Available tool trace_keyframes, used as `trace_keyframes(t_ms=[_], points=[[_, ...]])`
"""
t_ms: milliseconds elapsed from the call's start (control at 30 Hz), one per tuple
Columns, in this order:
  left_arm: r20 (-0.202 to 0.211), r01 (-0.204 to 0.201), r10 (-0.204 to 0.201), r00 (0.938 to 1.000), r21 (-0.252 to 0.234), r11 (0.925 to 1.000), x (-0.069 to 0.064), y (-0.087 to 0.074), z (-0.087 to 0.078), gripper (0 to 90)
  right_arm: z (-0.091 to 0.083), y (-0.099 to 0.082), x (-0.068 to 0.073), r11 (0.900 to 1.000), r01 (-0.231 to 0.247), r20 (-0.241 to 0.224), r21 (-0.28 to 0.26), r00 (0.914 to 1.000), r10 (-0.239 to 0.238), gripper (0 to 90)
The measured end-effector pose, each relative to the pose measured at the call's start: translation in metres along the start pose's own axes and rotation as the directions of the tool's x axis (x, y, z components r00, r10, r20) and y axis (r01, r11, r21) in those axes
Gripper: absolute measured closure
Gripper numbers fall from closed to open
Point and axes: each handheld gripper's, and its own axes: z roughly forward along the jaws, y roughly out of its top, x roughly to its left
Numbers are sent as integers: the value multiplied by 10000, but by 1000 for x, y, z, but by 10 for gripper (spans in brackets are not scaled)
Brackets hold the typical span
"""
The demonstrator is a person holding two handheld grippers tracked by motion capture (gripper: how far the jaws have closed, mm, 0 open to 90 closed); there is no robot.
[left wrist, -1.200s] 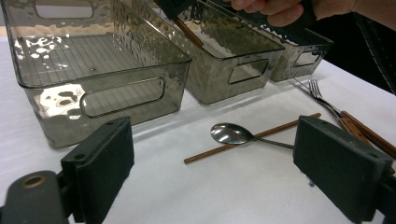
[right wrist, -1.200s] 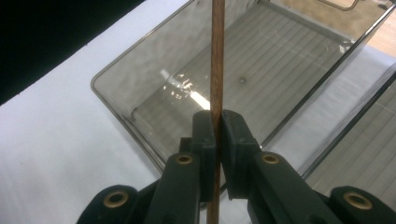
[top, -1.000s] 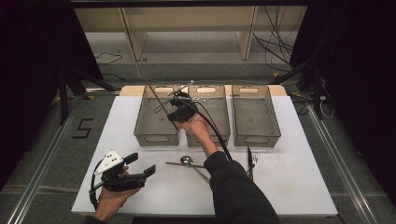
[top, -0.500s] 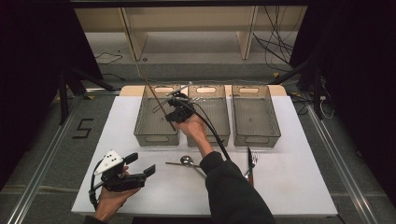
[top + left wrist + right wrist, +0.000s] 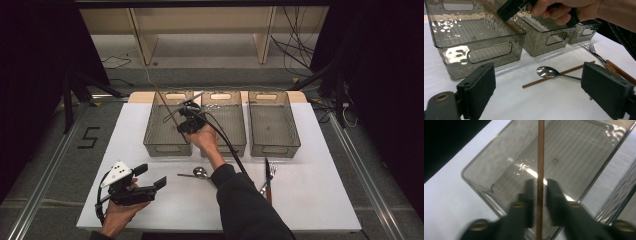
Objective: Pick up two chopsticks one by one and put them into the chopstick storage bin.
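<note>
Since a second ago your right hand has barely shifted over the left bin (image 5: 167, 131), and your right gripper's (image 5: 539, 187) jaws have just been opening. The wooden chopstick (image 5: 540, 157) stands between them with a narrow gap on each side, so the pads look clear of it. It runs straight ahead from the jaws above the bin's ribbed floor. Your left gripper (image 5: 537, 92) rests near the table's front edge with its jaws wide apart and nothing between them, facing a spoon (image 5: 548, 72) that lies across a second chopstick (image 5: 554, 75).
</note>
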Motion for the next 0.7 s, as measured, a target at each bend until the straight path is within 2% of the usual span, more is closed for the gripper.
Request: trace_keyframes(t_ms=[33, 67, 200, 400, 533, 700], points=[[-1, 4, -4, 10000, -1, 10000, 0, 0, 0, 119, 1, 0, 0, 10000, -73, 5, 33, 10000, 73, 683], [-5, 13, -13, 10000, 3, 10000, 0, 0, 0, 119, 0, 0, -1, 9997, -182, -91, 130, 9998, 184, 670], [-3, 28, -28, 10000, 9, 10000, 0, 0, 0, 119, -6, 1, -2, 10000, -63, -200, -37, 9998, 62, 543], [-18, 27, -27, 10000, 4, 10000, 0, 0, 0, 119, -26, 1, 1, 9967, 768, -373, -246, 9963, -777, 433], [-24, 40, -40, 10000, 5, 10000, 0, 0, 0, 119, -46, -4, 5, 9865, 1601, -548, -337, 9853, -1618, 383], [-42, 28, -28, 10000, 10, 10000, 0, 0, 0, 119, -69, -18, 9, 9656, 2597, -803, -115, 9623, -2598, 341]])
